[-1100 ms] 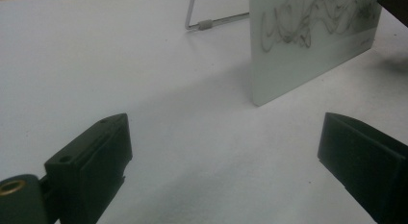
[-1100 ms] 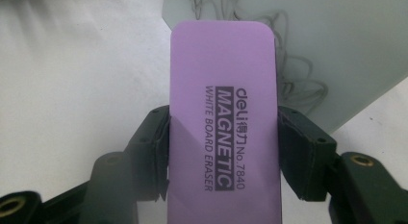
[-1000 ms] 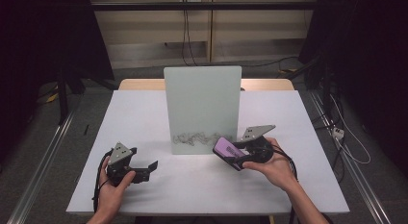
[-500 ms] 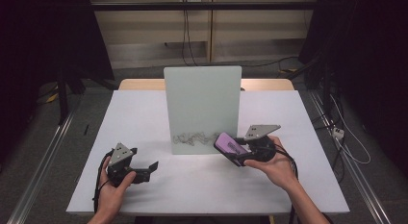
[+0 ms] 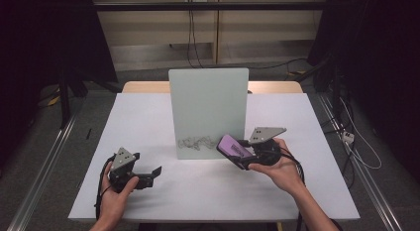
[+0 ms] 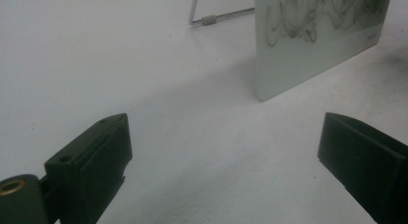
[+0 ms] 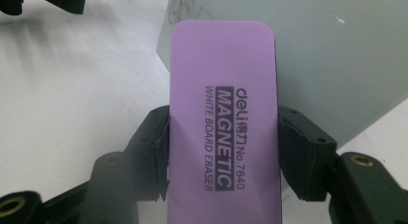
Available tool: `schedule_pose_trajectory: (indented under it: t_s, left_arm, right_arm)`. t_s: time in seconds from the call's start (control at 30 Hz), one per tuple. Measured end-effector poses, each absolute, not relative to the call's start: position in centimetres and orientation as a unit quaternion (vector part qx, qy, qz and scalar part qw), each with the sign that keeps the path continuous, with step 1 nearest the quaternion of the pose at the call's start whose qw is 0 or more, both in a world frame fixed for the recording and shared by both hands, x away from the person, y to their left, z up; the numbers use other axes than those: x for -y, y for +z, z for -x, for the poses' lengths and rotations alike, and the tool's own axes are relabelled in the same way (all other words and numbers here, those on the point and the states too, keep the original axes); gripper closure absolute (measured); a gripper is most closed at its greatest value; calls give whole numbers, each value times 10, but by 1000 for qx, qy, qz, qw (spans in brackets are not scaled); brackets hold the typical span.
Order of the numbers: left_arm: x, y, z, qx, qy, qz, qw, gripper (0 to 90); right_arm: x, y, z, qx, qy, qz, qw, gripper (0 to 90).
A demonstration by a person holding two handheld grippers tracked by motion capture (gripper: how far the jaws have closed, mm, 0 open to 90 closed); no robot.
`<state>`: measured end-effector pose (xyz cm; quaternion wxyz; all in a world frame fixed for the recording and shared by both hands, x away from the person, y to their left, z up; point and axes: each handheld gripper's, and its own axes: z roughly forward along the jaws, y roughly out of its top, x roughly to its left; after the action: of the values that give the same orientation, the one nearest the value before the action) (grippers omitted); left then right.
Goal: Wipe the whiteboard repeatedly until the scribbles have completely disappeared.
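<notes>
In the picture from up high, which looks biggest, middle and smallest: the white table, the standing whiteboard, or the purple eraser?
1. The white rectangular table looks biggest.
2. The upright pale grey whiteboard comes next.
3. The purple magnetic eraser, clamped in the right tool, looks smallest.

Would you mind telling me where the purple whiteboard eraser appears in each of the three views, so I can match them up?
High view: the purple eraser is right of centre, in the right gripper, at the whiteboard's lower right corner.
Left gripper view: not in it.
Right gripper view: the eraser is central, clamped between the jaws.
Shared landmark: the upright whiteboard with the black scribble.
</notes>
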<state>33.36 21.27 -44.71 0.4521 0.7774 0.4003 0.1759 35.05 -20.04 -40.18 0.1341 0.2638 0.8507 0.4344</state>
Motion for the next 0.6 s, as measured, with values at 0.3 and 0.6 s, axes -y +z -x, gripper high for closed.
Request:
schedule_pose_trajectory:
  t_s: [0.3,0.6]
  left_arm:
    - [-211,-445,-332,-395,182,-780,450,48]
    - [-211,-445,-331,-395,181,-778,454,48]
  right_arm:
    - [187,-388,-357,-862,429,-230,143,415]
    - [181,-382,-361,-857,432,-223,170,415]
